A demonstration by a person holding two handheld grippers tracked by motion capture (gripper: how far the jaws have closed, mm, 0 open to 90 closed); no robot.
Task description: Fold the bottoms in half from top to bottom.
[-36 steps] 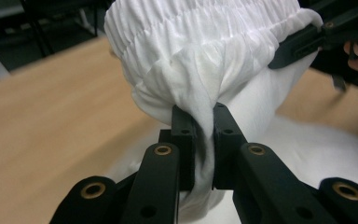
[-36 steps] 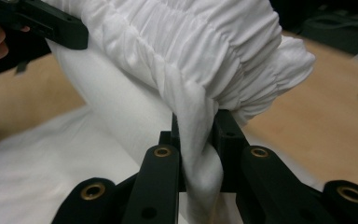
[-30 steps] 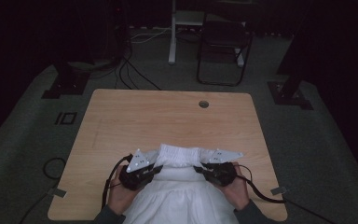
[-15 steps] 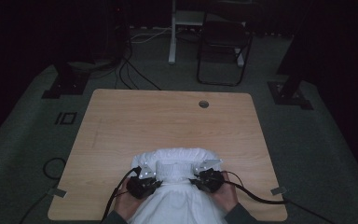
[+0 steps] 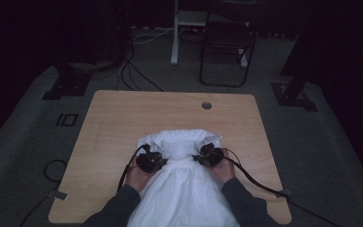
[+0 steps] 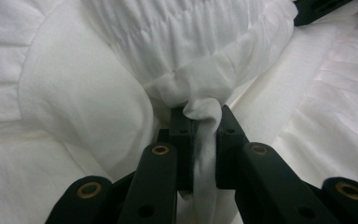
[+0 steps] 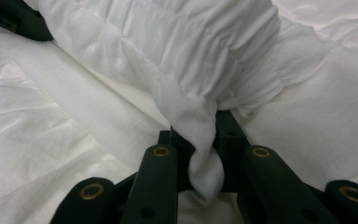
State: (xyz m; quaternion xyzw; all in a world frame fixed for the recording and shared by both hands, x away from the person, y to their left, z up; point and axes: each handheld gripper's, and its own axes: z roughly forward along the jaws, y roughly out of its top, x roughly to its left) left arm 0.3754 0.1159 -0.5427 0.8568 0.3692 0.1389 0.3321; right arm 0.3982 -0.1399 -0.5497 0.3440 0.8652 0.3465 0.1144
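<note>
Both grippers — left, right — pinched soft, gathered white cloth on a pale wooden table.

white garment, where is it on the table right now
In the high view the white garment lies at the table's near edge, centred, pinched between the left gripper and right gripper.

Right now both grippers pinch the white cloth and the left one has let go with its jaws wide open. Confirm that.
Not quite. The left gripper has not let go: in the left gripper view its jaws are closed on a bunched fold of the white cloth. The right gripper pinches the cloth as well, as the right gripper view shows.
</note>
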